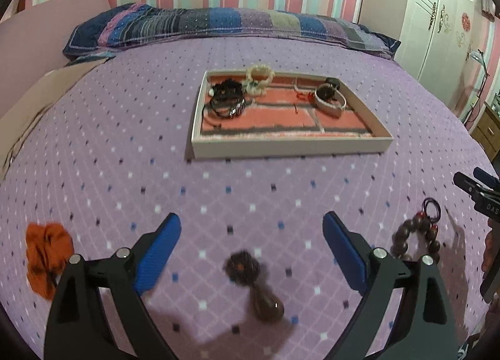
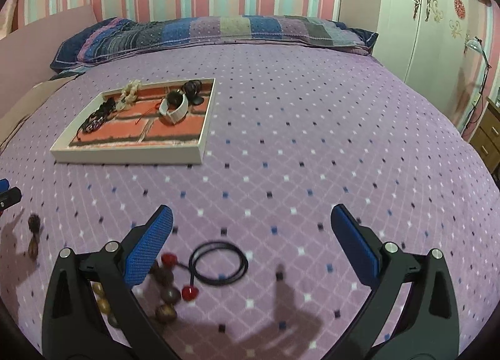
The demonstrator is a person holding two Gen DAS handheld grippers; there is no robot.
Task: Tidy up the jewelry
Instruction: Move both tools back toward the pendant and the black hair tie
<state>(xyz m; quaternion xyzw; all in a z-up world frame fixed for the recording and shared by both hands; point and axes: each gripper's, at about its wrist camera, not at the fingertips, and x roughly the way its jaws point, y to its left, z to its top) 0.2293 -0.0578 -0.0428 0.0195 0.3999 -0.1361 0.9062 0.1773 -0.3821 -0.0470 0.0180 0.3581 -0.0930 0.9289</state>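
Note:
A white-rimmed tray (image 1: pixel 290 143) with a brick-pattern liner lies on the purple bedspread and holds several bracelets; it also shows in the right wrist view (image 2: pixel 128 157). My left gripper (image 1: pixel 251 228) is open, and a dark pendant with a brown bead (image 1: pixel 254 285) lies between its fingers. A brown bead bracelet (image 1: pixel 415 238) lies to its right. An orange scrunchie (image 1: pixel 47 253) lies to its left. My right gripper (image 2: pixel 251 222) is open above a black cord loop with red beads (image 2: pixel 218 263) and the brown bead bracelet (image 2: pixel 165 294).
A patchwork pillow (image 1: pixel 218 25) lies at the bed's head by the striped wall. A white wardrobe (image 2: pixel 437 16) and a wooden drawer unit (image 2: pixel 487 135) stand at the right. Cardboard (image 1: pixel 34 103) lies at the left bed edge.

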